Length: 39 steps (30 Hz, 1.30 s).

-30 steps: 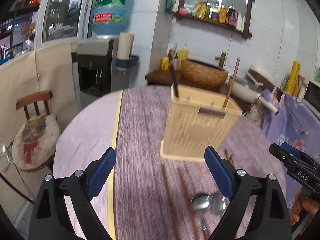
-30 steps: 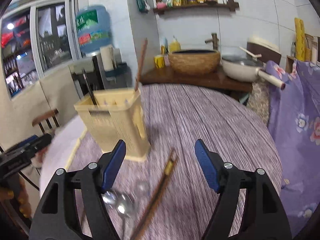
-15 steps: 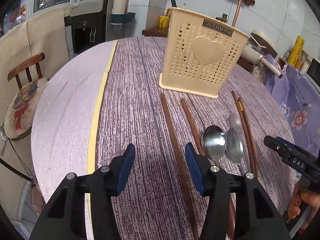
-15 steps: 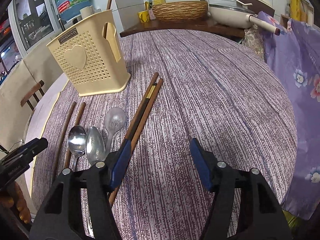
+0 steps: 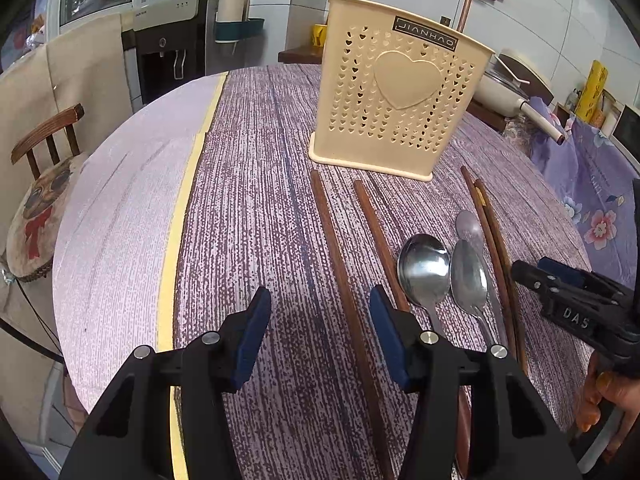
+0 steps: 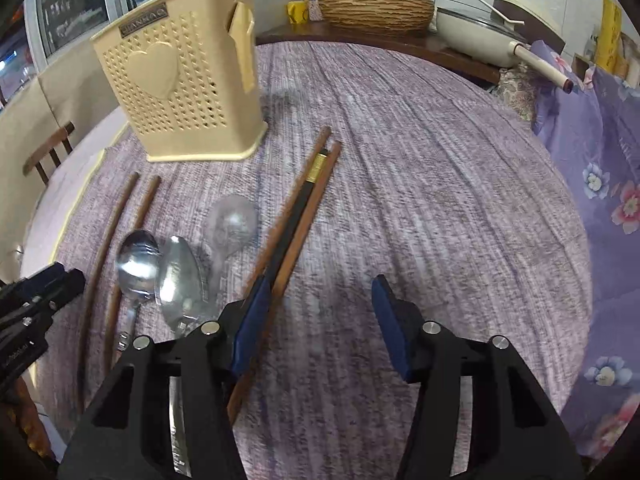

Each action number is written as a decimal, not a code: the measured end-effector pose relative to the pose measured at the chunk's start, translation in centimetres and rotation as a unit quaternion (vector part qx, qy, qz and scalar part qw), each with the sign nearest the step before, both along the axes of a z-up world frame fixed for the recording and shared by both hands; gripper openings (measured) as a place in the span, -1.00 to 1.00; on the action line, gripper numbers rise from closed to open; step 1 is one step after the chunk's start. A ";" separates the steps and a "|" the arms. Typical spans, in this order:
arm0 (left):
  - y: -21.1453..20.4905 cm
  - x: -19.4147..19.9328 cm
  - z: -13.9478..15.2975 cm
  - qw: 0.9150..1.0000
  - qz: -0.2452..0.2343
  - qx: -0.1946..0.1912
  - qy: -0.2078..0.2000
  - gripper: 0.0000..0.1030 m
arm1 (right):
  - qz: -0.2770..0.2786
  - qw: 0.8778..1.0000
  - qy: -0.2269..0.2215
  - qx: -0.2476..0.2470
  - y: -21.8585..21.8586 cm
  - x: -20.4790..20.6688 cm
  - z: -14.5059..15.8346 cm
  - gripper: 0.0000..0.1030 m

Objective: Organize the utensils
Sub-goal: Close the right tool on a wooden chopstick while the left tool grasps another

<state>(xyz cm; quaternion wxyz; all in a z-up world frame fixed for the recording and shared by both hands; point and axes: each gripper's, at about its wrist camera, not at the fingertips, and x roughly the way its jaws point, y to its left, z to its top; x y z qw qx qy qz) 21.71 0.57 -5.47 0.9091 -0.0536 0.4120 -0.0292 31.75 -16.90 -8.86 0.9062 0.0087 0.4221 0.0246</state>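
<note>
Both tongs pitching down at table (image 5: 248, 208). L tongs (image 5: 320, 334) spread, empty. R tongs (image 6: 318, 318) narrowing, empty. Spoons (image 5: 424, 268), chopsticks (image 5: 340, 264) lying just before utensil holder (image 5: 396, 88).

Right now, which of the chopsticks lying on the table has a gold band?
The black chopstick, lying in the right-hand group between two plain brown ones. It alone is dark with a gold band near its far end; the others are all plain brown wood.

wooden chair (image 5: 46, 132), water dispenser (image 5: 168, 40), woven basket (image 6: 376, 8)
</note>
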 end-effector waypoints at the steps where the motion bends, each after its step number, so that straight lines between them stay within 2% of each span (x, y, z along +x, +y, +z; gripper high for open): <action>1: 0.1 0.0 0.1 1.000 0.001 0.001 0.000 0.00 | -0.008 1.000 0.003 0.008 -0.7 0.0 0.0 -0.15; 3: 0.2 0.0 0.2 1.000 0.003 0.001 -0.002 0.00 | -0.009 0.999 0.000 0.044 -1.8 0.0 0.4 -0.18; 9: 0.2 1.0 0.7 1.000 0.006 -0.002 -0.004 -0.01 | -0.009 0.998 -0.002 0.068 -2.0 1.0 0.5 -0.22; 13: 0.1 1.8 0.6 1.000 0.006 -0.006 0.002 -0.14 | -0.017 0.997 0.002 0.076 -1.5 2.2 0.3 -0.27; 19: 0.4 3.9 0.8 0.999 0.016 -0.032 0.014 -0.30 | -0.036 0.996 0.010 0.079 -1.4 4.1 0.2 -0.38; 27: -1.6 6.1 0.8 1.000 0.011 0.009 0.015 -0.40 | -0.045 0.997 0.014 0.065 -1.1 6.4 0.3 -0.43; 39: -1.4 7.5 -0.5 0.999 0.023 0.015 0.033 -0.51 | -0.068 0.997 0.013 0.034 -1.0 8.9 0.0 -0.54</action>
